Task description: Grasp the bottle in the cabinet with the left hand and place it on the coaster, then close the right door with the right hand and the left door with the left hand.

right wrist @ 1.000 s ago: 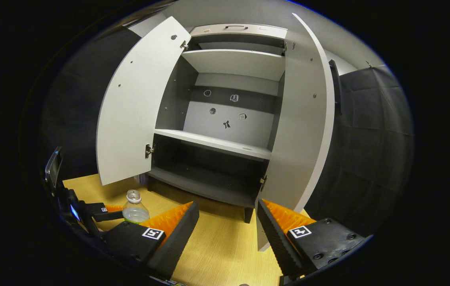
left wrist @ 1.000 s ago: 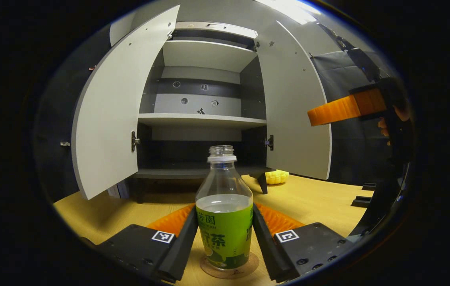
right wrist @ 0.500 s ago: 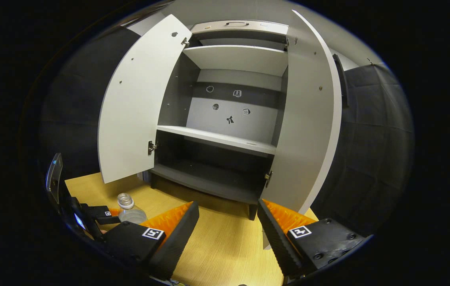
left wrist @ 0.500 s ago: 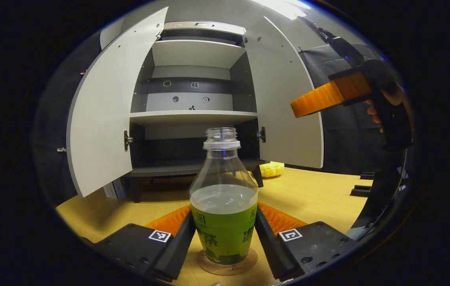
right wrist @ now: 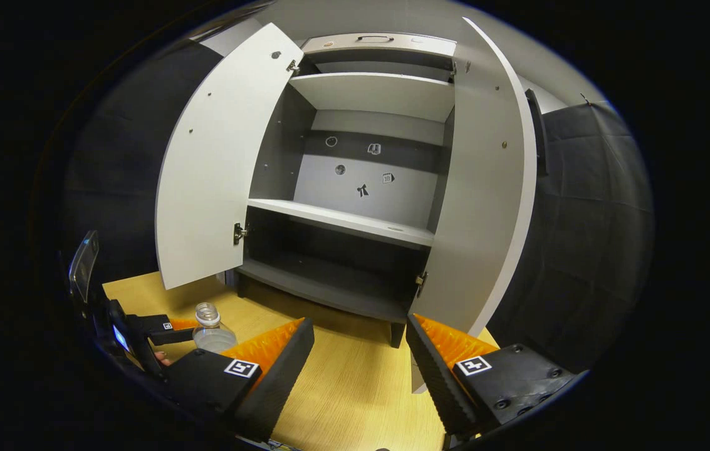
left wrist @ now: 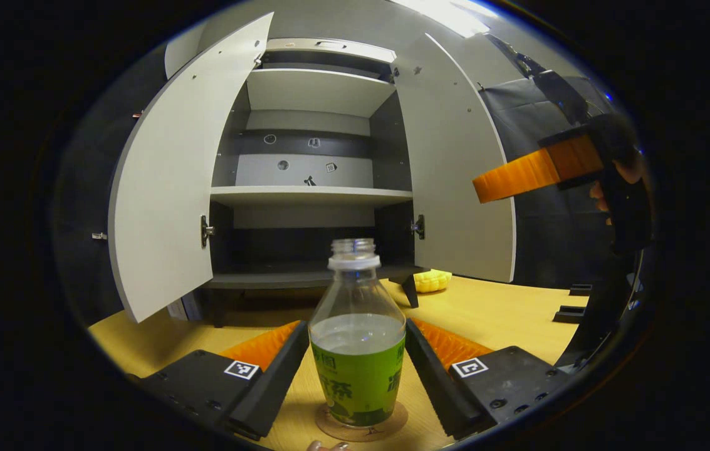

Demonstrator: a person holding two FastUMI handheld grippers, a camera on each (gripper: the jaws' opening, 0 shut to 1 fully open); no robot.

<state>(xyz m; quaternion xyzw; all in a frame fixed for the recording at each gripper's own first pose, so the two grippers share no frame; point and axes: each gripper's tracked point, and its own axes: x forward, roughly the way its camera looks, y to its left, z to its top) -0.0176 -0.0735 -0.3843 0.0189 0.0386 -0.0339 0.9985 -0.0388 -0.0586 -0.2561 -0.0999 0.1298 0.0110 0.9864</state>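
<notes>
Left door [left wrist: 163, 188]: open wide, left of the bottle; closing it is the last step, I judge.
Bottle [left wrist: 358, 341]: upright on the coaster [left wrist: 362, 425], on the tabletop [left wrist: 505, 313] in front of the cabinet [left wrist: 317, 169]; placing looks done.
Left gripper [left wrist: 358, 369]: low and level, fingers spread either side of the bottle with narrow gaps, not pressing it.
Right door [right wrist: 486, 200]: open; closing it comes next.
Right gripper [right wrist: 361, 369]: raised right of the bottle, aimed at the cabinet, fingers apart, empty.
</notes>
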